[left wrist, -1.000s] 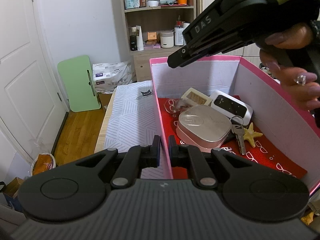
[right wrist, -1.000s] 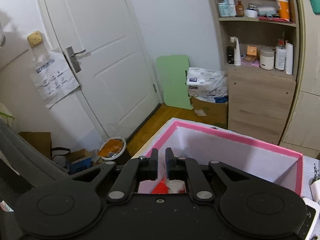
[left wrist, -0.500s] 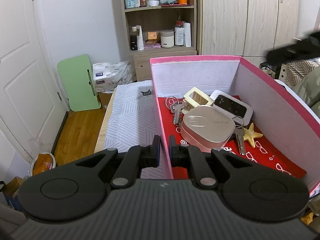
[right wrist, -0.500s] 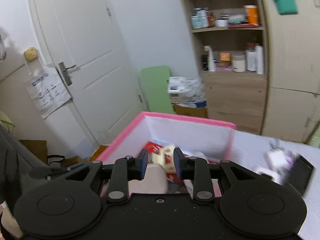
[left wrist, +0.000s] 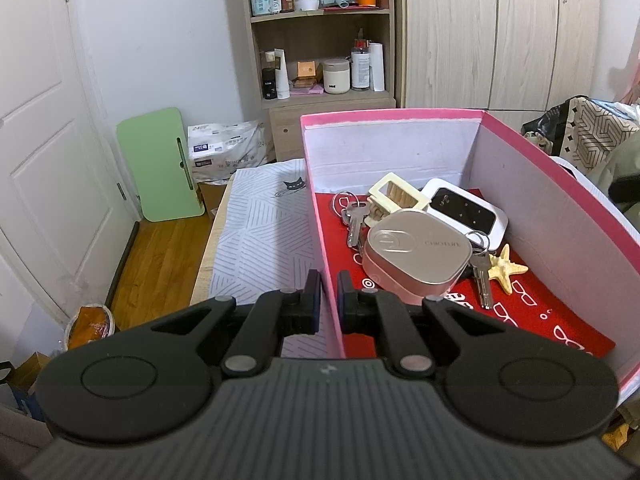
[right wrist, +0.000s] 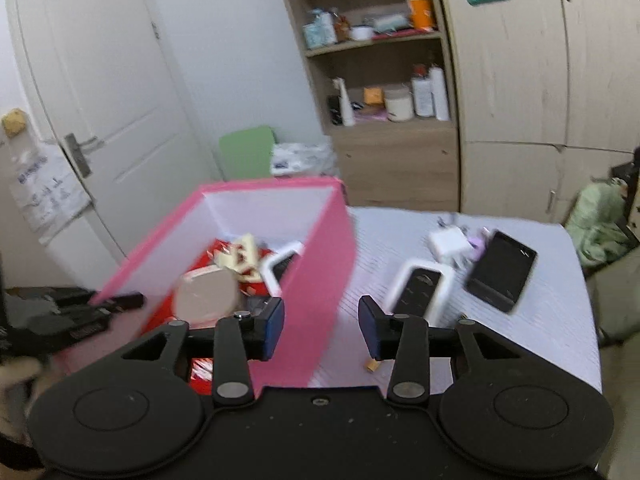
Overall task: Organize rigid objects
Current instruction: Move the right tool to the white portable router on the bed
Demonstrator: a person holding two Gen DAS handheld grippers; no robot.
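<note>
In the left wrist view, the left tool (left wrist: 325, 292) is clamped on the near left wall of the pink cardboard box (left wrist: 568, 204). One finger is outside the wall and one is inside. The box sits on the table with a grey striped cloth (left wrist: 264, 236). The box has a red floor with little white glasses printed on it. On that floor lie a rose-gold rounded metal case (left wrist: 416, 256), a white device with a black screen (left wrist: 468, 212), a cream plastic hair clip (left wrist: 394, 198), silver keys on rings (left wrist: 354, 218) and a small yellow starfish (left wrist: 506, 268). The case leans on the keys and touches the white device.

In the right wrist view, which is blurry, the right tool (right wrist: 321, 326) has its fingers apart. They have just been opening, and it holds nothing. The right wall of the pink box stands between the fingers, and they do not touch it. On the table to the right of the box lie a second white device with a black screen (right wrist: 420, 286), a flat black phone (right wrist: 502, 270) and a small white charger plug (right wrist: 450, 242). They lie close together.
</note>
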